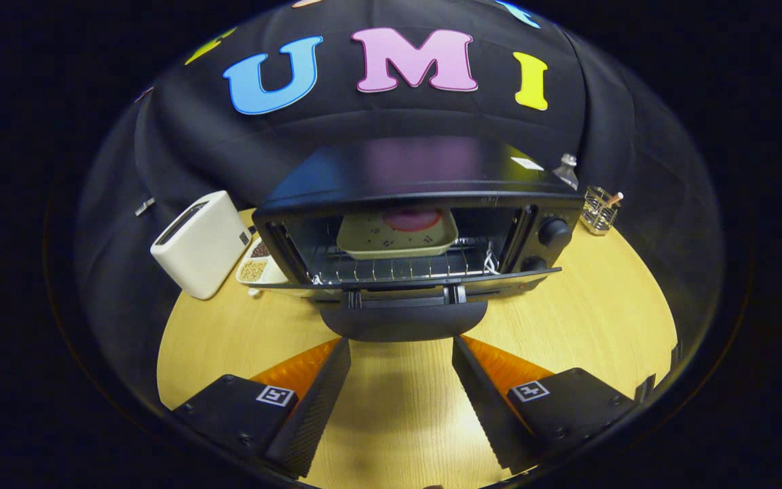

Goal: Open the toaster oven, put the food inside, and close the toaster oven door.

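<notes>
Pale wood-grain tabletop (588,319) is carrying everything, backed by the booth's black cloth. Standing on it is the toaster oven (418,204), its door (404,285) hanging fully down toward the gripper (401,356), whose 2 fingers are spread wide apart with nothing between them, hovering just short of the door's handle (403,324). Inside, a tray of food (398,234) is sitting on the wire rack (398,268), so the loading step looks done and closing the door appears to be the step in hand. That move is calling for the fingers to get under or onto the handle and swing the door up until it is seated. A cream toaster (201,244) and a divided snack dish (258,265) are sitting to one side of the oven, a small wire holder (600,212) to the other.
</notes>
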A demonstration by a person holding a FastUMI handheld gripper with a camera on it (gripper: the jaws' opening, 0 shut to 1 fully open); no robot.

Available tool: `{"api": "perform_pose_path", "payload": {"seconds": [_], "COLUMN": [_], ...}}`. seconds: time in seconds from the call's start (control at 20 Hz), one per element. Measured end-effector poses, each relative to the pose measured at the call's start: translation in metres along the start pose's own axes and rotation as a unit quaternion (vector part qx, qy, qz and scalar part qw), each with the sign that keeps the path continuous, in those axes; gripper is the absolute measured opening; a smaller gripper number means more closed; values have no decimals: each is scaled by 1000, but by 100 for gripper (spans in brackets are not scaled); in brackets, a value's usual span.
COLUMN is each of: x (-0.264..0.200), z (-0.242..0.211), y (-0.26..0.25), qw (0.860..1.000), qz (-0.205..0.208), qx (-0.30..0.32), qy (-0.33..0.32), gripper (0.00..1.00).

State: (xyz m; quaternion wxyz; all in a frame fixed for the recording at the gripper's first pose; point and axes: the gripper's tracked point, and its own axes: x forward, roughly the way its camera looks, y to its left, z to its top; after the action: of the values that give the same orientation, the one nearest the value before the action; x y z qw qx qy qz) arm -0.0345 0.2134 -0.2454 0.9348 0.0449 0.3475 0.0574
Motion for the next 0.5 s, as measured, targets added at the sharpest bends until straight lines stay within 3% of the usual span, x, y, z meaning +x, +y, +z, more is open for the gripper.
{"api": "perform_pose_path", "payload": {"seconds": [0.5], "x": [-35], "z": [97], "y": [-1], "qw": [995], "qz": [14], "qx": [-9], "qy": [-102], "gripper": [99]}}
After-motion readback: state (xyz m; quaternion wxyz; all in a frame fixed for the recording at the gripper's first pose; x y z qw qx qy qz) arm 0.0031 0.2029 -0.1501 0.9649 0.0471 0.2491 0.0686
